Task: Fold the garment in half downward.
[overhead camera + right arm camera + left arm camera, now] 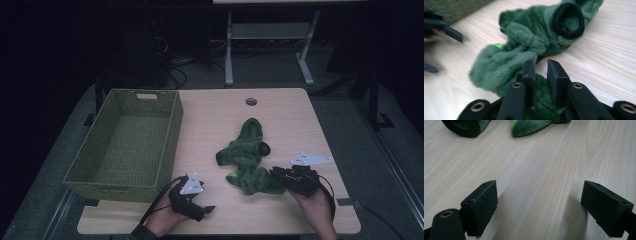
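Note:
A fuzzy green garment [247, 160] with black cuffs [569, 21] lies crumpled on the wooden table [285, 120], right of centre. My right gripper [274, 173] sits at the garment's near right edge. In the right gripper view its jaws [540, 65] stand a narrow gap apart above the green fabric [499, 70], and I see no pinch on it. My left gripper [207, 209] rests near the table's front edge, left of the garment. Its jaws [539, 192] are wide apart over bare wood, with the garment's edge [531, 126] farther off.
A green woven basket [125, 140] stands on the table's left half, hollow inside. A round cable hole [251, 101] sits near the table's far edge. Bare wood lies between the basket and the garment. The floor and a desk frame [229, 50] lie beyond.

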Tool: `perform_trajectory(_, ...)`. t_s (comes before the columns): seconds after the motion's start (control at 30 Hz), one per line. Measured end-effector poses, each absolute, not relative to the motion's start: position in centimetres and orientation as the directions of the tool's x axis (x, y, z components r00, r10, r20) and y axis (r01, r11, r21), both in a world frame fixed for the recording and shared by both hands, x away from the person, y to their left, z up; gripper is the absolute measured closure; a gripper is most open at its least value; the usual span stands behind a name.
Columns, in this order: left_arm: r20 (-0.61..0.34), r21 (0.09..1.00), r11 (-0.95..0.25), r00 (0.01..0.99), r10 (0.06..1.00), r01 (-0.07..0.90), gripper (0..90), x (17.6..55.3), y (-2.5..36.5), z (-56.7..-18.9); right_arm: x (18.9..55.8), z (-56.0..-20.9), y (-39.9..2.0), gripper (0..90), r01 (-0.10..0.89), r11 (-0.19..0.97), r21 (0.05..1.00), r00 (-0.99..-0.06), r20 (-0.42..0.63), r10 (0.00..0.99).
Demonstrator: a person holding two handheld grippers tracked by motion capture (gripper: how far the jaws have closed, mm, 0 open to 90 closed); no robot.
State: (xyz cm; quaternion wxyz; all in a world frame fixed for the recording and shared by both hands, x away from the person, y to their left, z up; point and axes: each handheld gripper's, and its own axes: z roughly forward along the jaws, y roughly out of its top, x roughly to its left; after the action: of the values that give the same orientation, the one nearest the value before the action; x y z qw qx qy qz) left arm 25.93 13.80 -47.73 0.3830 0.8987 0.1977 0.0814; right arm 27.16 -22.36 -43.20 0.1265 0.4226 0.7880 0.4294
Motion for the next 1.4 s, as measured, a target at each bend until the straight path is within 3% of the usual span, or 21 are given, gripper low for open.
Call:
perform_trajectory(0.23, -0.005, 0.720, -0.628, 0.908, 0.418, 0.293, 13.3, 25.9, 13.8, -47.7, 26.3, -42.8, -22.6, 61.0, 0.558, 0.262, 0.787, -0.653, 0.222, 0.724)
perform_trajectory(0.33, -0.004, 0.717, -0.633, 0.910, 0.415, 0.292, 13.3, 26.0, 13.8, -47.7, 27.1, -43.5, -22.0, 59.4, 0.582, 0.283, 0.762, -0.662, 0.242, 0.709)
perform_trajectory(0.4, -0.004, 0.716, -0.634, 0.910, 0.415, 0.292, 13.3, 26.0, 13.8, -47.7, 27.6, -44.0, -21.5, 63.9, 0.603, 0.298, 0.740, -0.664, 0.258, 0.702)
perform_trajectory(0.5, -0.004, 0.716, -0.634, 0.910, 0.415, 0.292, 13.3, 26.0, 13.8, -47.7, 28.1, -44.4, -21.2, 85.6, 0.602, 0.315, 0.733, -0.683, 0.268, 0.680)
perform_trajectory(0.53, -0.004, 0.716, -0.634, 0.910, 0.415, 0.292, 13.3, 26.0, 13.8, -47.7, 28.1, -44.4, -21.1, 86.6, 0.591, 0.323, 0.740, -0.693, 0.261, 0.672)
perform_trajectory(0.83, -0.011, 0.722, -0.623, 0.906, 0.423, 0.299, 13.3, 25.9, 13.7, -47.7, 28.5, -42.2, -18.6, 87.7, 0.515, 0.292, 0.806, -0.775, 0.293, 0.560)
perform_trajectory(1.17, -0.009, 0.720, -0.628, 0.908, 0.419, 0.297, 13.3, 25.9, 13.7, -47.7, 30.9, -45.4, -15.9, 88.0, 0.555, 0.485, 0.676, -0.735, 0.125, 0.667)
perform_trajectory(1.4, -0.009, 0.720, -0.627, 0.908, 0.420, 0.297, 13.3, 25.9, 13.7, -47.7, 30.5, -46.1, -15.7, 84.3, 0.566, 0.492, 0.661, -0.728, 0.120, 0.675)
